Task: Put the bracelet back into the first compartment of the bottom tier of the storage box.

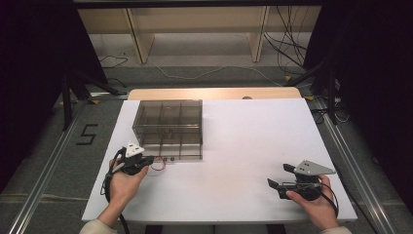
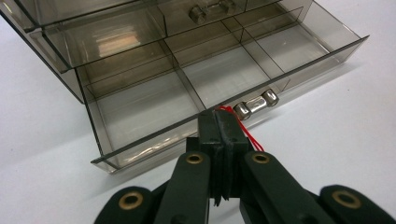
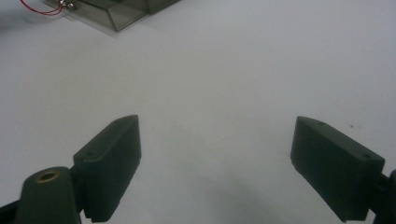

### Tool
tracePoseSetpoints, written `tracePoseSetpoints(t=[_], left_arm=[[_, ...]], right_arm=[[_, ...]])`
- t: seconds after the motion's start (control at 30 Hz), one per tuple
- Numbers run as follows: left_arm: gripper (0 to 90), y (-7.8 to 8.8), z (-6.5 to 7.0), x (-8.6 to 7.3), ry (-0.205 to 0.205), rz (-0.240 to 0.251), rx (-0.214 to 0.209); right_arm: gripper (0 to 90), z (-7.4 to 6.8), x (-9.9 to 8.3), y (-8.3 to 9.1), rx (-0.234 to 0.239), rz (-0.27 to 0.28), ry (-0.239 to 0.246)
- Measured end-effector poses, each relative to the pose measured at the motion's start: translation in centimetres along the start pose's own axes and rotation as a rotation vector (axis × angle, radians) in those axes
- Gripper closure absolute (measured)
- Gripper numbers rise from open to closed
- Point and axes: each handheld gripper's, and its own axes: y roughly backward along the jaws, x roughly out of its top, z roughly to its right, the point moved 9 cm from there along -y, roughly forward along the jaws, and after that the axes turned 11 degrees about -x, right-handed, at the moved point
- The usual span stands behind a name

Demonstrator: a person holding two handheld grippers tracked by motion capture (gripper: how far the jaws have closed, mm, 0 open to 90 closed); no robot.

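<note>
The red loop [image 2: 243,128] at the handle [image 2: 256,103] of the half-drawn bottom drawer [image 2: 140,105] is pinched by the left gripper [image 2: 222,123], so pulling is judged under way, a straight draw being needed next; the right gripper [image 3: 215,158] is held spread over bare table [image 3: 210,70].

high view: overhead, facing forward-down, far. gripper views: low, close, along black jaws. shared: smoky transparent plastic drawer box [image 1: 168,129] [image 2: 187,60] [image 3: 116,11] on white tabletop [image 1: 243,146].
</note>
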Motion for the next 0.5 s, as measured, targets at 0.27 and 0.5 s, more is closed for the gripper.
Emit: tracePoseSetpoints(t=[0.27, 0.5], left_arm=[[89.8, 0.29, -0.16, 0.28, 0.003, 0.013, 0.003], [89.8, 0.54, -0.20, 0.60, 0.007, 0.027, 0.005]], right_arm=[[16.7, 0.01, 0.01, -0.03, 0.001, 0.002, 0.003], [16.7, 0.00, -0.02, 0.00, -0.001, -0.003, -0.004]])
